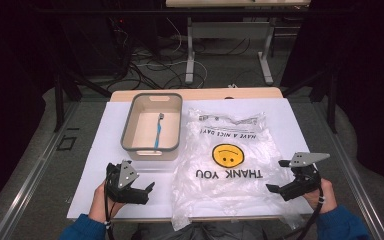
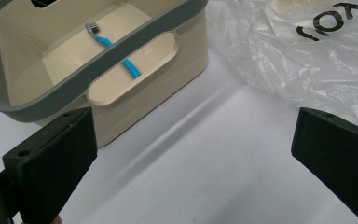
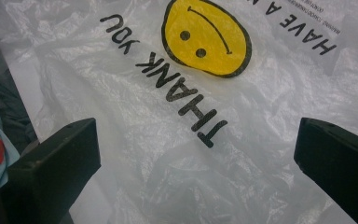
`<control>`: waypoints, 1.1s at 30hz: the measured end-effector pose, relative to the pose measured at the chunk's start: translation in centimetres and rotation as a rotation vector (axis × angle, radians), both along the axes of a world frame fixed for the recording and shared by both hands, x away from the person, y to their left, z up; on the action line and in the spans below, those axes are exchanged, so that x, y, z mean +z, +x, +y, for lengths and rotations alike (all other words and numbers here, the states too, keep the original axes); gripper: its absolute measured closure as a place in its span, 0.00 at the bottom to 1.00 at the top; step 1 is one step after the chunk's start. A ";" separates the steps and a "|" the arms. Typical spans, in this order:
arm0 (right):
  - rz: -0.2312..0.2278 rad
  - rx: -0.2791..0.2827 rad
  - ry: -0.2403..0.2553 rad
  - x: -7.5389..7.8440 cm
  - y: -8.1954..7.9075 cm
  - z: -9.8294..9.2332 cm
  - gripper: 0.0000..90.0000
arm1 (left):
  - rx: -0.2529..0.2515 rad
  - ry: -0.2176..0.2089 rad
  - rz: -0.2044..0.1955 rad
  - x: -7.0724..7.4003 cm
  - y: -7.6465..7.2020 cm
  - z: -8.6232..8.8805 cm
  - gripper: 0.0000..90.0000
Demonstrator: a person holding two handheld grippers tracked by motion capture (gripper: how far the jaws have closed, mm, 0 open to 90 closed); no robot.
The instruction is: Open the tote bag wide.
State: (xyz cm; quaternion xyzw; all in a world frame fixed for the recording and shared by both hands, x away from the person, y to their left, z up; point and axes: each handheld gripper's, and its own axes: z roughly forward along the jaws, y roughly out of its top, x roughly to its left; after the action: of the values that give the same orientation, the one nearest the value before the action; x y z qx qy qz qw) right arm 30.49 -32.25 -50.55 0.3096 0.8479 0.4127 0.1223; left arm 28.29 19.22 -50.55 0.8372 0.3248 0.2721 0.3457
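Observation:
A clear plastic bag (image 1: pixel 227 160) printed with a yellow smiley and "THANK YOU" lies flat on the white tabletop (image 1: pixel 100 150), its near edge hanging over the front. A beige bin with a grey rim (image 1: pixel 125 131) stands to its left and holds a blue toothbrush (image 1: pixel 158 131). My left gripper (image 1: pixel 141 192) rests open on the table in front of the bin (image 2: pixel 65 79), nothing between its jaws; the toothbrush (image 2: pixel 121 56) lies inside. My right gripper (image 1: pixel 278 176) hovers open at the bag's (image 3: pixel 177 140) near right corner, nothing held.
The white mat covers a wooden table whose far edge (image 1: pixel 205 93) shows beyond the bin. Past it stand a table frame (image 1: pixel 192 55) and loose cables on the floor. Dark curtains close in both sides.

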 end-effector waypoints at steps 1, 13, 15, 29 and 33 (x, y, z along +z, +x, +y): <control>-0.002 0.001 -0.002 -0.1 0.1 0.1 0.00 | 0.000 -0.004 -0.001 0.0 0.0 -0.1 0.00; 0.043 -0.024 -0.009 -0.3 0.3 -0.3 0.00 | -0.033 0.007 0.027 -0.1 0.3 -1.8 0.00; 0.046 -0.029 -0.002 -0.5 0.4 -0.3 0.00 | -0.037 0.010 0.034 -0.2 0.4 -2.0 0.00; 0.065 -0.044 -0.018 -0.6 0.6 -0.6 0.00 | -0.074 0.009 0.078 -0.8 0.5 -3.9 0.00; 0.066 -0.047 -0.022 -0.6 0.5 -0.6 0.00 | -0.086 0.015 0.086 -1.0 0.5 -4.4 0.00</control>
State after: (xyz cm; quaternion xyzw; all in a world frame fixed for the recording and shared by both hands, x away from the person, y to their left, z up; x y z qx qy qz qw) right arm 31.01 -32.82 -51.16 0.3415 0.8484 0.3901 0.1072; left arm 28.80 14.77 -51.50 0.8639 0.3010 0.2235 0.3365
